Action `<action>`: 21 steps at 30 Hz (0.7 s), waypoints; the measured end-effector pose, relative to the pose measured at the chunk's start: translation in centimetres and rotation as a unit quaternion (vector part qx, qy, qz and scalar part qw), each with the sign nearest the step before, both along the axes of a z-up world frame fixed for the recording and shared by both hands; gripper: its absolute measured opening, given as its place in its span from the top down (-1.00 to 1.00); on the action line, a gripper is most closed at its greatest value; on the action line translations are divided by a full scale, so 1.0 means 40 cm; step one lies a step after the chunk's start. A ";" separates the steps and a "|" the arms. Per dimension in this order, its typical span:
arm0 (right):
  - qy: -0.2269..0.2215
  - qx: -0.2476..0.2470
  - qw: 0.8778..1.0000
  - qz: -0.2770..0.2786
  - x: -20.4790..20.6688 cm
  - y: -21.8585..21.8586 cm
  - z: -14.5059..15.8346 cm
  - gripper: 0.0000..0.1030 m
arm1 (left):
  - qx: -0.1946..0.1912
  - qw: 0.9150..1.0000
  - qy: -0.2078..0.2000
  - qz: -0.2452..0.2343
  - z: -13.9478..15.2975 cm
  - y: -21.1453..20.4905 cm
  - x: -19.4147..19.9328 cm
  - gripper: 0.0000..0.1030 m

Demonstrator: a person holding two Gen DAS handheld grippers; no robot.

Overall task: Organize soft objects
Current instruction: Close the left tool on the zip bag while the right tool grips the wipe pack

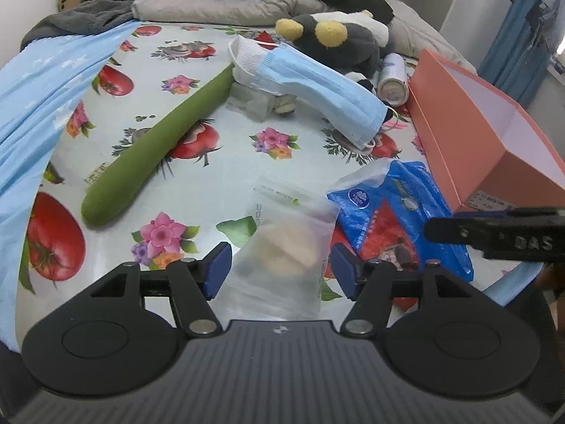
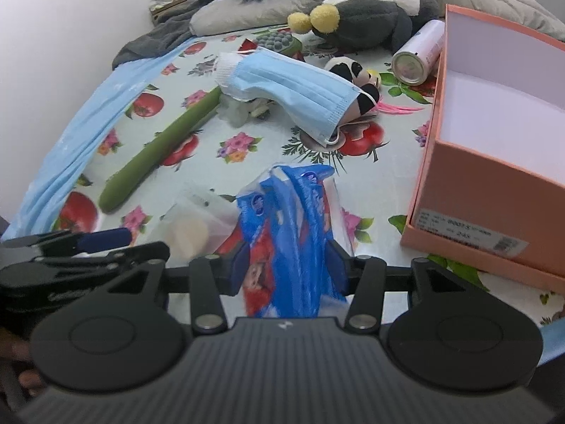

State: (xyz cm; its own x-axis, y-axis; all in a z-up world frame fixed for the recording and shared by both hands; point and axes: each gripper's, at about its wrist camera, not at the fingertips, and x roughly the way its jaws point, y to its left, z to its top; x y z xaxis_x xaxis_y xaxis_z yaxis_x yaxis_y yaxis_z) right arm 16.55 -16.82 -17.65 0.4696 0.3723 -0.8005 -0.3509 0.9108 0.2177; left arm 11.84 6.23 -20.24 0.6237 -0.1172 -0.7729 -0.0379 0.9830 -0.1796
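Straddling a frosted clear pouch [image 1: 289, 247], the left gripper [image 1: 280, 270] has its blue-padded fingers [image 1: 217, 268] spread wide, with the pouch lying flat between them and apparently touched by neither pad. The right gripper [image 2: 287, 266] has its fingers either side of a crumpled blue and red plastic packet [image 2: 289, 233]; the packet fills the gap and both pads seem to press into it, though the frame does not settle how firm the hold is. The two packets lie side by side near the front of the surface [image 1: 219, 141], which is covered in a cloth printed with tomatoes and flowers, and the frosted pouch overlaps the blue packet's left edge. To the right stands an open orange box [image 2: 487, 183] with a white interior, close beside the blue packet but apart from it. Farther back, a blue face mask [image 1: 328, 88] drapes over a small panda toy [image 2: 353, 70], a long green plush tube [image 1: 159, 141] lies diagonally on the left, and a pale cylindrical can [image 2: 420, 53] rests on its side against the box's far corner. A grey plush animal with yellow pompoms [image 1: 339, 39] sits behind the mask, and a light blue cloth [image 1: 46, 106] trails along the left edge.
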 end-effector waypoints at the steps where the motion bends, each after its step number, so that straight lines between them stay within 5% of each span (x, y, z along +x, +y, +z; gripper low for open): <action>1: 0.002 -0.001 1.000 0.001 0.006 0.002 -0.007 0.07 | 0.003 1.000 0.000 -0.006 -0.002 -0.003 0.005 -0.33; 6: 0.024 0.008 1.000 0.004 0.023 0.006 -0.038 0.75 | 0.024 0.999 0.002 -0.027 -0.015 -0.020 0.025 -0.45; 16: 0.005 -0.026 1.000 -0.004 -0.002 -0.014 -0.016 0.84 | 0.084 0.996 0.015 -0.040 -0.078 -0.058 0.070 -0.49; 21: 0.017 -0.028 0.999 -0.012 0.001 -0.031 -0.040 0.85 | 0.085 0.995 0.018 -0.048 -0.097 -0.076 0.077 -0.27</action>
